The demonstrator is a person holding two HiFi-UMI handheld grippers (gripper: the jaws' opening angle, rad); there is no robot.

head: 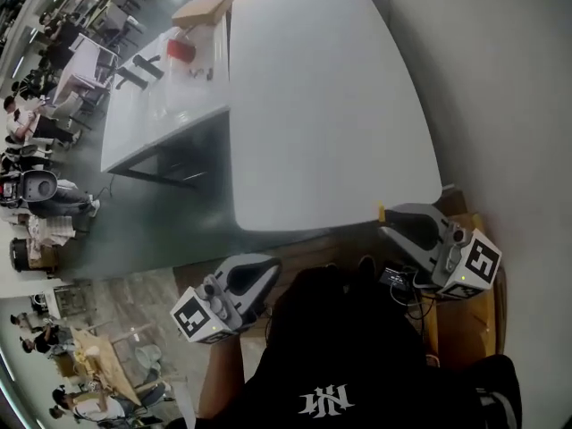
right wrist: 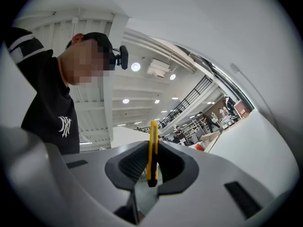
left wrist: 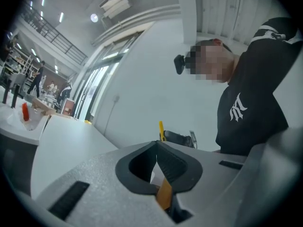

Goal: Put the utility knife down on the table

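A yellow utility knife (right wrist: 152,150) stands upright, edge-on, clamped between the jaws of my right gripper (right wrist: 152,167). In the head view that gripper (head: 398,219) hovers just off the near edge of the big white table (head: 322,96), and the knife's yellow tip (head: 381,213) pokes out beside the table edge. My left gripper (head: 266,271) hangs lower left, below the table's near edge, its jaws closed tip to tip with nothing between them (left wrist: 156,148). From the left gripper view the knife (left wrist: 161,130) shows as a thin yellow strip sticking up from the right gripper.
A second white table (head: 152,123) stands to the left with a red-lidded container (head: 180,50) and a cardboard box (head: 204,9). Several people sit at far left. My black-shirted torso (head: 349,356) fills the bottom. A wooden surface (head: 465,324) lies under the right gripper.
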